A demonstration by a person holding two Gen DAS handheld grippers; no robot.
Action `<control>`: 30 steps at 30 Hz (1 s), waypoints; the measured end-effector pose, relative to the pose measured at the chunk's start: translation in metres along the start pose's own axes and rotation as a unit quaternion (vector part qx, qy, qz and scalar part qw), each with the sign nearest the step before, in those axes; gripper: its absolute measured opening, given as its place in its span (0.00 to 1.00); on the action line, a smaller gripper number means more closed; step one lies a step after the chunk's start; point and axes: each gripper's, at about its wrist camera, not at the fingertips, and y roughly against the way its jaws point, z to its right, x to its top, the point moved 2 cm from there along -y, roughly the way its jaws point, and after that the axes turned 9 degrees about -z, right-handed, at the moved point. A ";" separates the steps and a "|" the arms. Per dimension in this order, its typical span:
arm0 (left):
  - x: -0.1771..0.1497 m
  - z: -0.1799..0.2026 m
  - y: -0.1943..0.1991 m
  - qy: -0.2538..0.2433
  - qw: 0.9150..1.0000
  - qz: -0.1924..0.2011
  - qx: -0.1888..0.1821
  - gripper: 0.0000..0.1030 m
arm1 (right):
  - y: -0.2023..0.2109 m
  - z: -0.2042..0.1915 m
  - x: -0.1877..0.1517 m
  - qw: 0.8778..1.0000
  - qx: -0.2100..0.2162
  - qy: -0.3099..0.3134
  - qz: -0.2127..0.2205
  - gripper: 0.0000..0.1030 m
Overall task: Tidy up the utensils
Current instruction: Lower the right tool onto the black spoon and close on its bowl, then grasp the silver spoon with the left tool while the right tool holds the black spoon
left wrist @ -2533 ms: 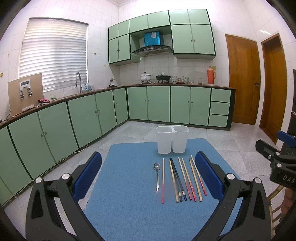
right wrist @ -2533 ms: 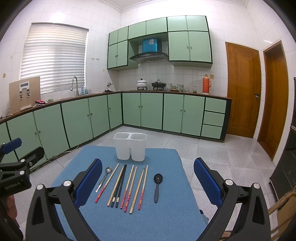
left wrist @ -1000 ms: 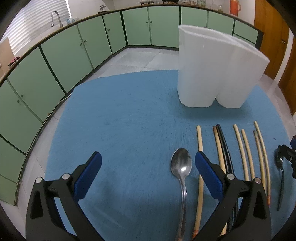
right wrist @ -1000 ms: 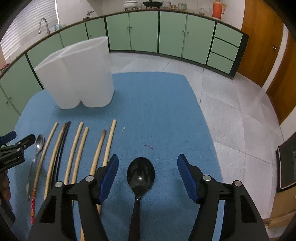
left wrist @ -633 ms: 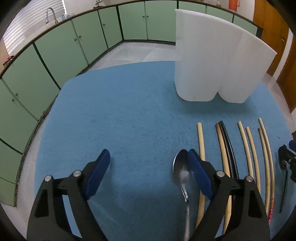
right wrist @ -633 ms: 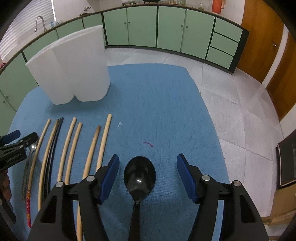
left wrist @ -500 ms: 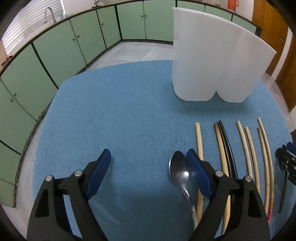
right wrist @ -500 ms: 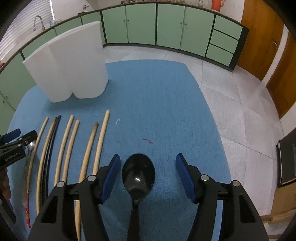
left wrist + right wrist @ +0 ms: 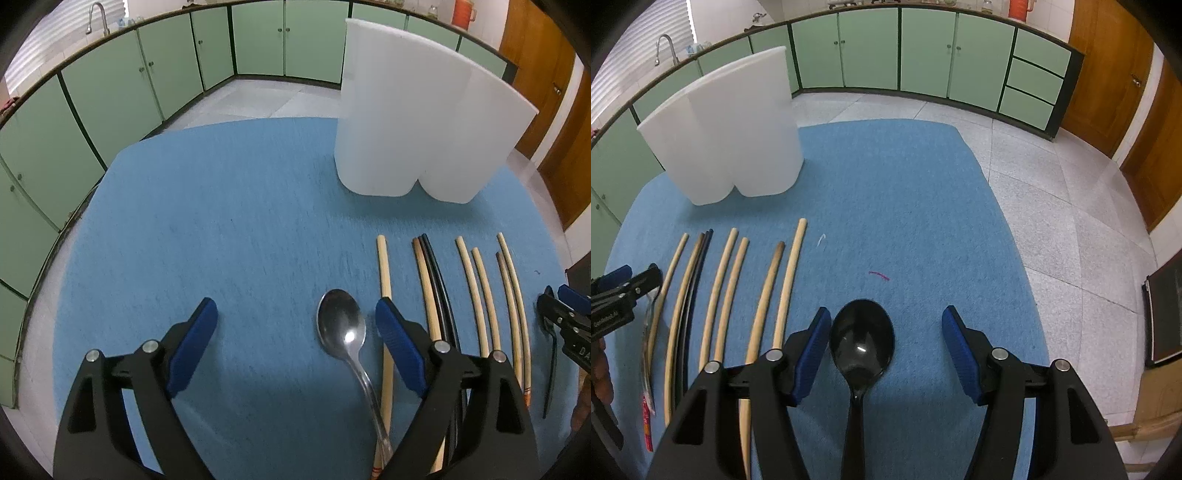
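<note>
Straddling both spoons, jaws apart: left gripper over the metal spoon, right gripper over the black spoon, both near the white holder. Next we close, lift.

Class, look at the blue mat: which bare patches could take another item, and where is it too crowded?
Free: the blue mat left of the metal spoon and white holder, and the stretch right of the black spoon. The strip between holder and chopsticks is bare too. Crowded: the chopstick row between the two spoons.
</note>
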 end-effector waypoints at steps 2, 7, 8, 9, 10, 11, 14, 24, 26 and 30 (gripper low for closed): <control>0.001 0.001 -0.005 0.000 1.000 -0.006 -0.002 0.79 | -0.002 -0.001 0.000 1.000 -0.001 0.001 -0.002 0.59; 0.000 0.009 0.000 -0.003 1.000 0.004 -0.014 0.61 | -0.006 -0.004 -0.001 1.000 -0.004 0.004 -0.006 0.56; 0.001 0.008 0.001 -0.005 1.000 0.005 -0.018 0.57 | -0.006 -0.004 0.000 1.000 -0.004 0.004 -0.005 0.55; 0.001 0.007 0.001 -0.008 1.000 0.008 -0.020 0.54 | -0.005 -0.006 -0.002 1.000 -0.004 0.003 -0.005 0.55; 0.002 0.007 0.001 -0.010 1.000 0.010 -0.021 0.49 | -0.006 -0.006 -0.002 1.000 -0.004 0.003 -0.005 0.55; 0.005 0.005 0.001 -0.012 1.000 0.012 -0.025 0.42 | -0.006 -0.006 -0.001 1.000 -0.004 0.003 -0.005 0.55; 0.010 0.002 0.000 -0.012 0.999 0.014 -0.042 0.26 | -0.005 -0.006 -0.001 1.000 -0.004 0.003 -0.005 0.53; -0.007 -0.004 0.014 0.005 0.999 0.024 -0.039 0.69 | -0.003 -0.004 -0.005 1.000 -0.002 -0.001 -0.004 0.53; -0.020 0.001 0.017 0.008 0.999 0.015 -0.041 0.71 | -0.003 -0.005 -0.005 1.000 -0.002 -0.002 -0.004 0.53; -0.043 0.006 0.014 0.005 1.000 -0.002 -0.027 0.71 | -0.004 -0.004 -0.005 1.000 -0.002 -0.002 -0.004 0.53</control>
